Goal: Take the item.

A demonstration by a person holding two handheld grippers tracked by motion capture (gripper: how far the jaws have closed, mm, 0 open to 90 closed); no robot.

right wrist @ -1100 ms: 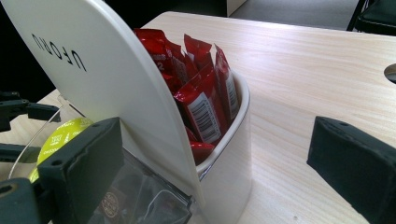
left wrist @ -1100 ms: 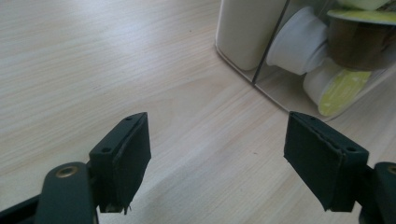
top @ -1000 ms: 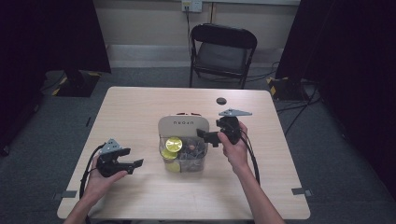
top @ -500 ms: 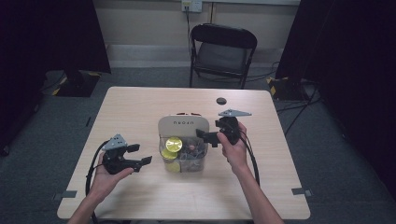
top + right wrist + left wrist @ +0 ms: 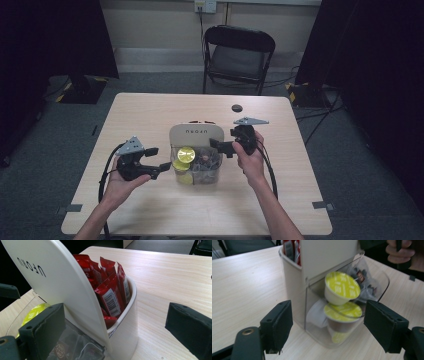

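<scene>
left gripper [image 5: 159, 159]: jaws apart, empty | yellow capsules [image 5: 342, 287] straight ahead in clear bin [image 5: 384, 281], stacked upright | right gripper [image 5: 220, 146]: released, flanking holder's back pocket

Lab-like room: black curtains [image 5: 50, 40], bare table [image 5: 150, 115], folding chair [image 5: 239, 55]

Dim dark surroundings, evenly lit tabletop, soft blurry close-ups

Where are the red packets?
The red packets stand upright in the white back compartment of the holder at the table's middle, behind the clear front bin with the yellow-lidded pods.
</scene>
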